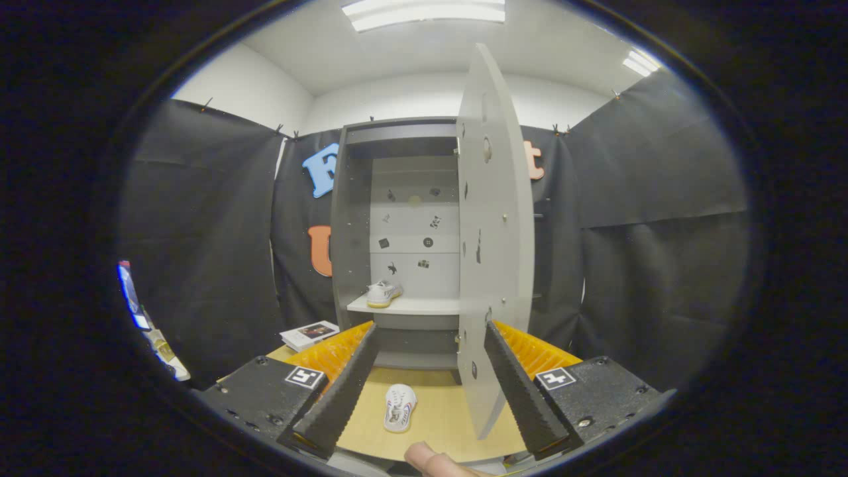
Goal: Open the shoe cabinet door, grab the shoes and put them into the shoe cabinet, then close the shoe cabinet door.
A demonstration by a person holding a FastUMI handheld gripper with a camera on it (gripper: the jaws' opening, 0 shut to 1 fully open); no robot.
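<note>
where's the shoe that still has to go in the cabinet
In the gripper view it lies sole-up on the wooden table, between the open fingers and in front of the cabinet: shoe.

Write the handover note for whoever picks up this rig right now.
Gripper: fingers open, holding nothing, aimed at the cabinet.
Shoe cabinet: door swung open, edge toward the fingers.
One shoe already sits on the cabinet shelf.
Second shoe lies sole up on the table, between the fingers.
Done: door opened, first shoe shelved.
Left: grab the second shoe, shelve it, close the door.
</note>
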